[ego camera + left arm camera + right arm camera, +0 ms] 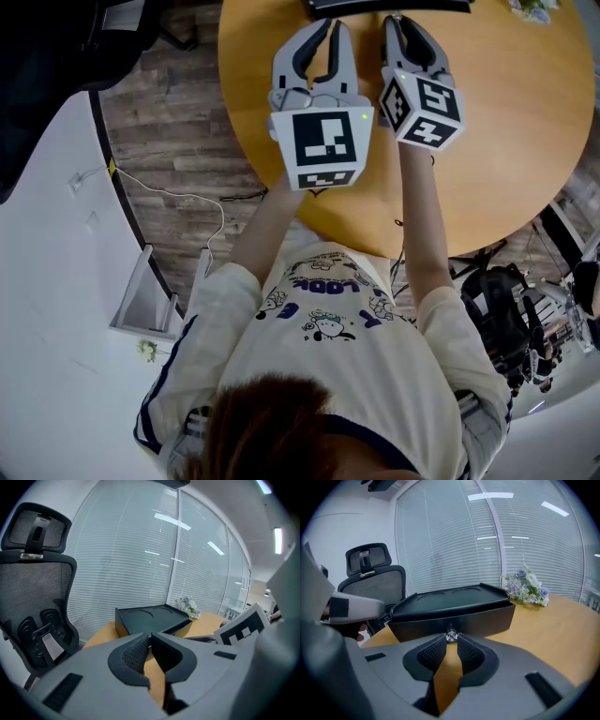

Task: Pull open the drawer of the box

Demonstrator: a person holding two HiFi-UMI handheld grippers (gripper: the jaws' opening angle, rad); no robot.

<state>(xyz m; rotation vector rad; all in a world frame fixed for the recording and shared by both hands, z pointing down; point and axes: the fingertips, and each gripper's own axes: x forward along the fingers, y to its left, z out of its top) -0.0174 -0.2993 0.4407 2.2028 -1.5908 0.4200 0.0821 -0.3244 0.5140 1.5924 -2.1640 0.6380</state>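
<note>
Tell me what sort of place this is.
Probably an office or meeting room: a mesh office chair, a glass wall with blinds and a round wooden table.

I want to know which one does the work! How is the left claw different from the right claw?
The right claw has the drawer's shiny knob between its tips; the left claw holds nothing, tips together. The right claw faces the black box front-on; the left claw points at its corner. Both are grey and hover over the wooden table.
</note>
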